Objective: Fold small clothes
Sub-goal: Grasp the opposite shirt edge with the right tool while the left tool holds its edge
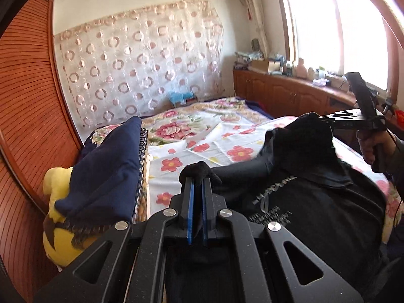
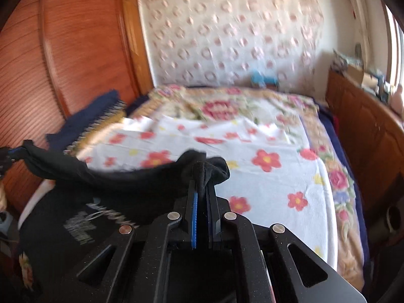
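With the left gripper (image 1: 197, 176) and right gripper (image 2: 204, 176) each pinching an edge of the black printed cotton garment (image 1: 303, 202), lifted over the floral-sheeted bed (image 1: 214, 136), a thin pinch could slip and drop the fold.

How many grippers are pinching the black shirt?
2. The left gripper pinches one bunched edge of the black shirt near the bed's left side. The right gripper pinches the other edge, held up over the flowered sheet.
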`<state>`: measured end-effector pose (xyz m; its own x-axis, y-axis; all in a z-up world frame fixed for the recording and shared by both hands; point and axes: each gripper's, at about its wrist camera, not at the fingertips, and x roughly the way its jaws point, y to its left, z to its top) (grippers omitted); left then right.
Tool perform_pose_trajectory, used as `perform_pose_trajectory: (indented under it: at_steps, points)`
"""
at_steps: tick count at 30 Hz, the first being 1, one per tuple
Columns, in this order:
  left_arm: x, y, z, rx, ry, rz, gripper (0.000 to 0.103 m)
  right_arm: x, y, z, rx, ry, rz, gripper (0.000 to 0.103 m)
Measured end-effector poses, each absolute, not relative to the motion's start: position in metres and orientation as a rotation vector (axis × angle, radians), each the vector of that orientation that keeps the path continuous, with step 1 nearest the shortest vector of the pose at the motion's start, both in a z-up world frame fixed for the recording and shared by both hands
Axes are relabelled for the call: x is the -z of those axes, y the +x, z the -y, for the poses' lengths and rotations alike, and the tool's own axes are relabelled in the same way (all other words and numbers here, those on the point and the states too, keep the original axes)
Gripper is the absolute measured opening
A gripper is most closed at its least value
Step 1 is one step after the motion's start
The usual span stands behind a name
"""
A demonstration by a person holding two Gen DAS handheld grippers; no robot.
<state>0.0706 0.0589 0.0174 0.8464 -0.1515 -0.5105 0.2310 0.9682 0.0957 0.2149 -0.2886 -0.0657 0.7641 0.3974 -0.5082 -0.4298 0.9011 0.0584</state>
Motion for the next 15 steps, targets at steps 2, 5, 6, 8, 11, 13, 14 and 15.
perform_pose_trajectory:
  at_steps: [2, 5, 6, 8, 11, 13, 14, 15]
  points:
    - [-0.018, 0.049, -0.065, 0.194, 0.127, -0.503, 0.006, 0.061, 0.182, 0.289, -0.466, -0.063, -0.504, 0.005]
    - [-0.010, 0.023, -0.079, 0.174, 0.072, -0.495, 0.006, 0.063, 0.140, 0.300, -0.476, -0.049, -0.475, 0.005]
    - [-0.006, 0.016, -0.084, 0.166, 0.052, -0.498, 0.006, 0.066, 0.128, 0.305, -0.477, -0.044, -0.469, 0.005]
    - [0.003, 0.006, -0.095, 0.149, 0.015, -0.504, 0.006, 0.074, 0.102, 0.318, -0.478, -0.029, -0.463, 0.005]
    - [0.012, -0.013, -0.110, 0.097, -0.013, -0.483, 0.006, 0.086, 0.073, 0.340, -0.460, -0.018, -0.489, 0.005]
    - [0.015, -0.022, -0.119, 0.085, -0.043, -0.486, 0.005, 0.089, 0.053, 0.351, -0.443, -0.027, -0.491, 0.005]
    - [0.017, -0.026, -0.122, 0.079, -0.052, -0.489, 0.005, 0.087, 0.045, 0.355, -0.446, -0.018, -0.492, 0.005]
    - [0.019, -0.030, -0.124, 0.071, -0.056, -0.495, 0.005, 0.083, 0.040, 0.357, -0.453, -0.009, -0.490, 0.005]
